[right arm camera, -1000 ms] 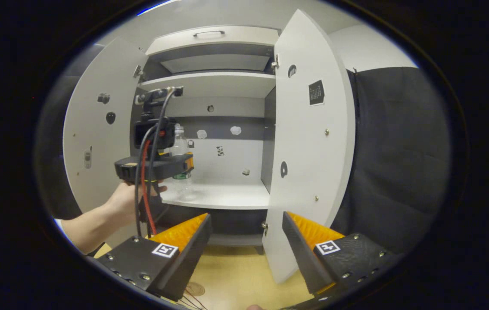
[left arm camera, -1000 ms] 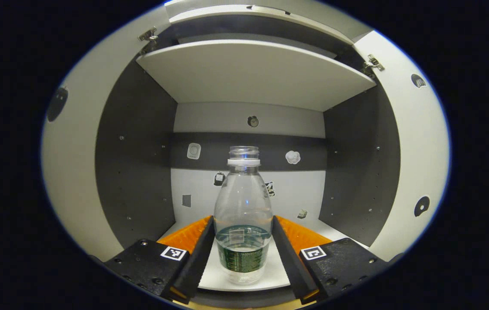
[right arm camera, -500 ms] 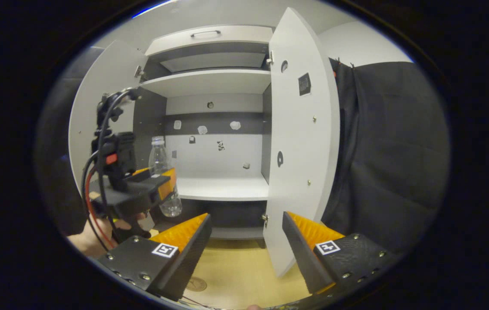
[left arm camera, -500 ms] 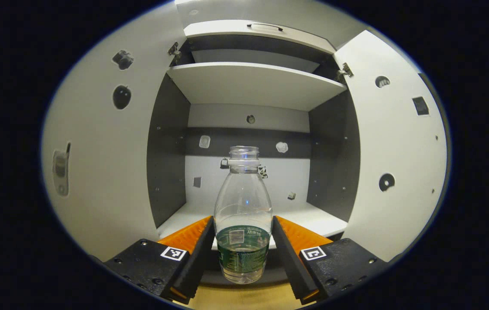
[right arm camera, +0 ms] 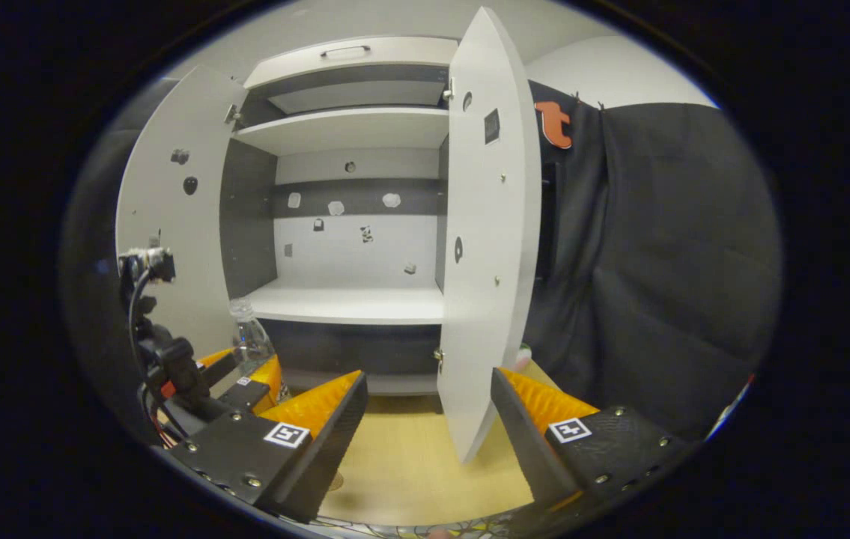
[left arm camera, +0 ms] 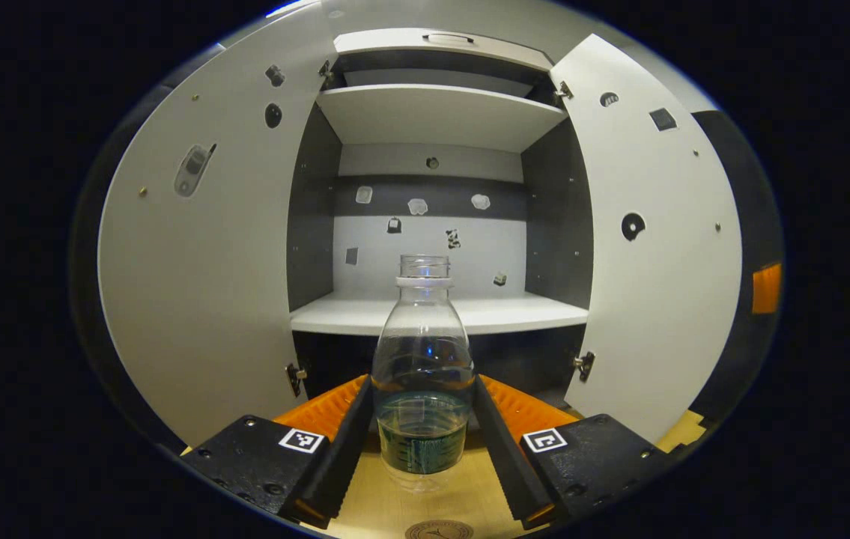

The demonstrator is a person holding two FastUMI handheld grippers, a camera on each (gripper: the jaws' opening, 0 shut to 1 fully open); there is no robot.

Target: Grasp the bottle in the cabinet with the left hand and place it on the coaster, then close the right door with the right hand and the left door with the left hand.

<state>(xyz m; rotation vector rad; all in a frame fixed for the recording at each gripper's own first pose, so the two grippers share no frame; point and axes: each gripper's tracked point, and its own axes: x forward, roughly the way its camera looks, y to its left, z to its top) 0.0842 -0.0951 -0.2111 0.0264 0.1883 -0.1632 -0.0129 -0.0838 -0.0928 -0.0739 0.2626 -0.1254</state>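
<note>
Now your left tongs (left arm camera: 423,419) clamp the bottle (left arm camera: 423,374) above the counter (left arm camera: 395,501); right tongs (right arm camera: 428,419) gape, empty.

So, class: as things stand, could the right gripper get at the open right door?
Probably yes. The right gripper is open and holds nothing, and the right door swings just ahead of its fingers, nothing between them.

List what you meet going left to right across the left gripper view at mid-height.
White open left cabinet door → dark grey left inner cabinet wall → clear uncapped plastic bottle → dark grey right inner cabinet wall → white open right cabinet door.
</note>
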